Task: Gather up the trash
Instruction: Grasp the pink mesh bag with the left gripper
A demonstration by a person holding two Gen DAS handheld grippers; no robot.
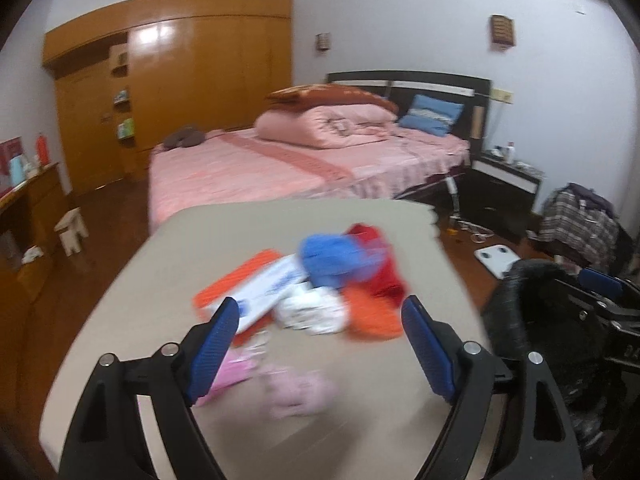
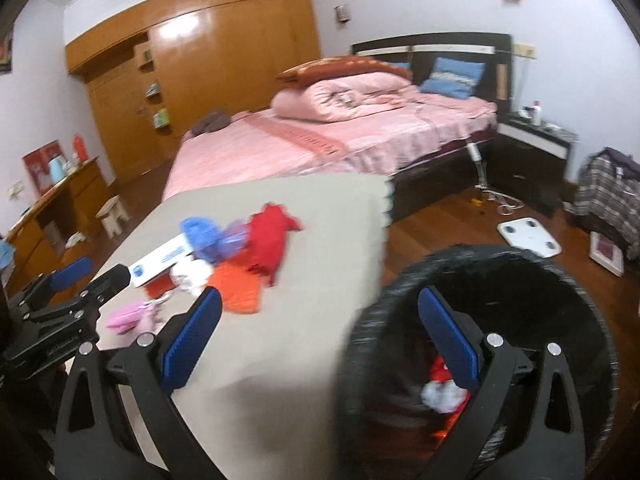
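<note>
A heap of trash lies on the beige table (image 1: 224, 224): a blue crumpled wad (image 1: 328, 260), a red wrapper (image 1: 376, 264), a white packet (image 1: 272, 288), a white wad (image 1: 312, 308), orange pieces (image 1: 372, 316) and pink scraps (image 1: 296, 392). My left gripper (image 1: 320, 306) hovers open just short of the heap, holding nothing. To the right of the table stands a black-lined bin (image 2: 480, 256) with red and white trash (image 2: 440, 384) inside. My right gripper (image 2: 320, 296) is open and holds nothing, with one finger over the table edge and the other over the bin. The left gripper (image 2: 96, 272) shows at the left of the right wrist view.
A pink bed (image 1: 280, 164) stands behind the table, with a wooden wardrobe (image 1: 192, 80) beyond it. A white scale (image 2: 528, 236) and cables lie on the wooden floor to the right. A nightstand (image 2: 536, 140), a plaid bag (image 2: 608, 188), a small stool (image 1: 72, 228) and a desk (image 1: 28, 204) line the sides.
</note>
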